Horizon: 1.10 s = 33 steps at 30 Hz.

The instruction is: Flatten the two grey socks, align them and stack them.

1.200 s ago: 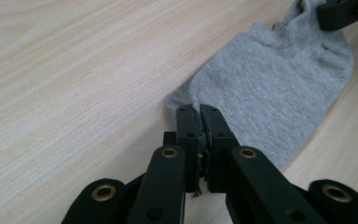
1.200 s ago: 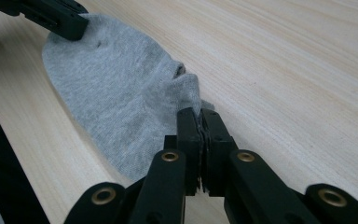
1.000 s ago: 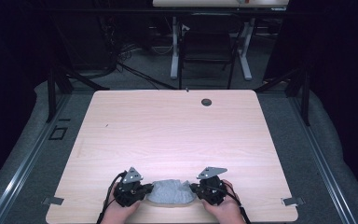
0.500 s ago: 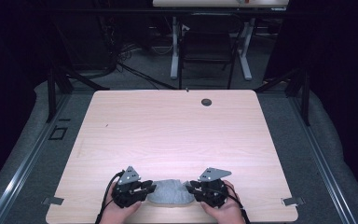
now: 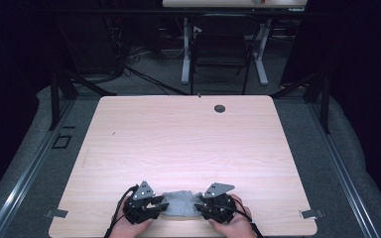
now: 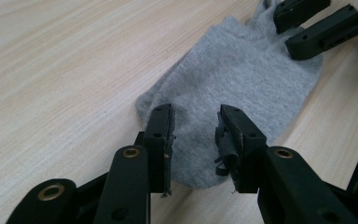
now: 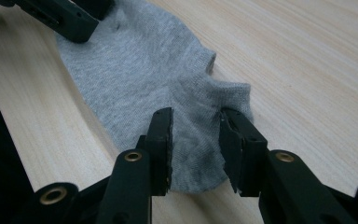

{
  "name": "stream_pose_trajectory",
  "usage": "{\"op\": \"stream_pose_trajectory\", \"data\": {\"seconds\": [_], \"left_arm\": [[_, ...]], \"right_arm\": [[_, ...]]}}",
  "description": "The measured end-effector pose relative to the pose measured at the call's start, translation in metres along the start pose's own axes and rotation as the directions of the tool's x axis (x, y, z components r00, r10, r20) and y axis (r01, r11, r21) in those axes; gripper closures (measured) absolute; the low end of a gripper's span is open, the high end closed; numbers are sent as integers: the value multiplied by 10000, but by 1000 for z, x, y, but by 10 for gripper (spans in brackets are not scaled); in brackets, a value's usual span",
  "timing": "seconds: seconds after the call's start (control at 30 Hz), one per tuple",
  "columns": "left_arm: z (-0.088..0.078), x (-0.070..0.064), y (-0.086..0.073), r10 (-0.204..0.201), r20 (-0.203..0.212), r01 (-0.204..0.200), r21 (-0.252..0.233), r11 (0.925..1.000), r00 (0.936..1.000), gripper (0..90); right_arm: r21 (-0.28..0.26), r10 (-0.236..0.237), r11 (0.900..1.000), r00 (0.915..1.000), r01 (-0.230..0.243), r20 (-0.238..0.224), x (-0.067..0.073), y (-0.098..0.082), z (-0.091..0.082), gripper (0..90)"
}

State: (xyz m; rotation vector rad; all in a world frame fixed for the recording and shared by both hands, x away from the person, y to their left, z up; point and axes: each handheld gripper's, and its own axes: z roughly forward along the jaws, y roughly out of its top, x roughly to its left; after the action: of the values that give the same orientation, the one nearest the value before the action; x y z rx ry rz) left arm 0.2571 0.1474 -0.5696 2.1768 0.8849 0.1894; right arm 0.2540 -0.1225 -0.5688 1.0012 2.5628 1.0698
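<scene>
Our left claw (image 6: 193, 128) has just been opening; its two jaws stand apart over one end of the single grey sock (image 6: 242, 74), pressing nothing. Our right claw (image 7: 196, 135) has likewise just been opening, released, astride the other end of that sock (image 7: 154, 70). We count two claws and one sock (image 5: 180, 204), which lies flat between them at the counter's (image 5: 188, 139) near edge.

- The left gripper (image 6: 193, 135) has just been opening; its jaws stand apart over one end of a grey sock (image 6: 242, 74), pads off the cloth.
- The sock lies flat on the wooden table (image 6: 60, 60).
- The other gripper (image 6: 319, 21) (top right corner) sits at the sock's far end.
</scene>
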Motion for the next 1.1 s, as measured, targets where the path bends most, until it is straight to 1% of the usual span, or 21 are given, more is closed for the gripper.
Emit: {"op": "stream_pose_trajectory", "data": {"seconds": [0.07, 0.13, 0.23, 0.3, 0.37, 0.47, 0.5, 0.63, 0.7, 0.73, 0.77, 0.8, 0.87, 0.9, 0.93, 0.97, 1.0, 1.03, 1.1], "left_arm": [[1, 0, -1, -41, 27, 41, 2, 10000, 10000, 656], [2, 0, -1, -6, 12, 6, 0, 10000, 10000, 656], [3, 2, -1, -118, 6, 118, -49, 9999, 9999, 658], [5, 4, 0, -164, -34, 164, -109, 9998, 9999, 660], [6, 6, 2, -191, -24, 191, -111, 9998, 9998, 661], [9, 9, 5, -337, -94, 335, -189, 9993, 9994, 662], [9, 11, 6, -248, -120, 247, -126, 9996, 9996, 662], [14, 16, 11, -259, -247, 255, -171, 9995, 9994, 662], [15, 18, 12, -382, -302, 375, -232, 9990, 9988, 663], [16, 19, 14, -429, -260, 424, -204, 9989, 9987, 663], [17, 20, 15, -479, -320, 471, -242, 9986, 9983, 663], [17, 22, 16, -407, -327, 401, -196, 9990, 9986, 663], [19, 25, 17, -501, -368, 492, -251, 9985, 9981, 663], [19, 27, 19, -481, -403, 471, -253, 9986, 9980, 663], [20, 27, 19, -616, -383, 607, -244, 9979, 9974, 663], [20, 29, 20, -552, -408, 542, -240, 9982, 9976, 663], [21, 30, 21, -625, -440, 613, -280, 9977, 9971, 662], [22, 31, 22, -576, -464, 564, -269, 9980, 9973, 663], [22, 33, 23, -632, -466, 622, -240, 9978, 9969, 662]], "right_arm": [[96, 68, 9999, 10000, -67, -49, -2, 0, 0, 647], [-6, 206, 9998, 9998, -206, -65, -2, -1, 1, 649], [107, 207, 9997, 9998, -207, -80, -4, 0, 2, 649], [51, 273, 9996, 9996, -273, -60, -5, 1, 3, 650], [111, 246, 9996, 9997, -245, -96, -9, 3, 4, 651], [98, 379, 9992, 9993, -378, -71, -14, 7, 6, 653], [157, 372, 9992, 9993, -371, -76, -16, 8, 7, 653], [178, 494, 9986, 9987, -493, -98, -22, 12, 11, 655], [129, 563, 9983, 9984, -562, -86, -25, 14, 13, 655], [203, 527, 9984, 9986, -526, -72, -26, 15, 13, 656], [148, 594, 9981, 9982, -593, -59, -28, 16, 14, 656], [146, 615, 9980, 9981, -615, -33, -29, 17, 15, 656], [119, 649, 9978, 9979, -648, -74, -33, 20, 18, 656], [145, 577, 9982, 9983, -577, -30, -34, 21, 18, 657], [64, 616, 9981, 9981, -616, 2, -35, 22, 20, 657], [63, 570, 9984, 9984, -570, 19, -36, 23, 21, 657], [43, 534, 9986, 9986, -534, 22, -38, 24, 22, 658], [84, 580, 9983, 9983, -580, 13, -39, 26, 23, 658], [24, 603, 9982, 9982, -603, 13, -41, 27, 24, 658]]}}
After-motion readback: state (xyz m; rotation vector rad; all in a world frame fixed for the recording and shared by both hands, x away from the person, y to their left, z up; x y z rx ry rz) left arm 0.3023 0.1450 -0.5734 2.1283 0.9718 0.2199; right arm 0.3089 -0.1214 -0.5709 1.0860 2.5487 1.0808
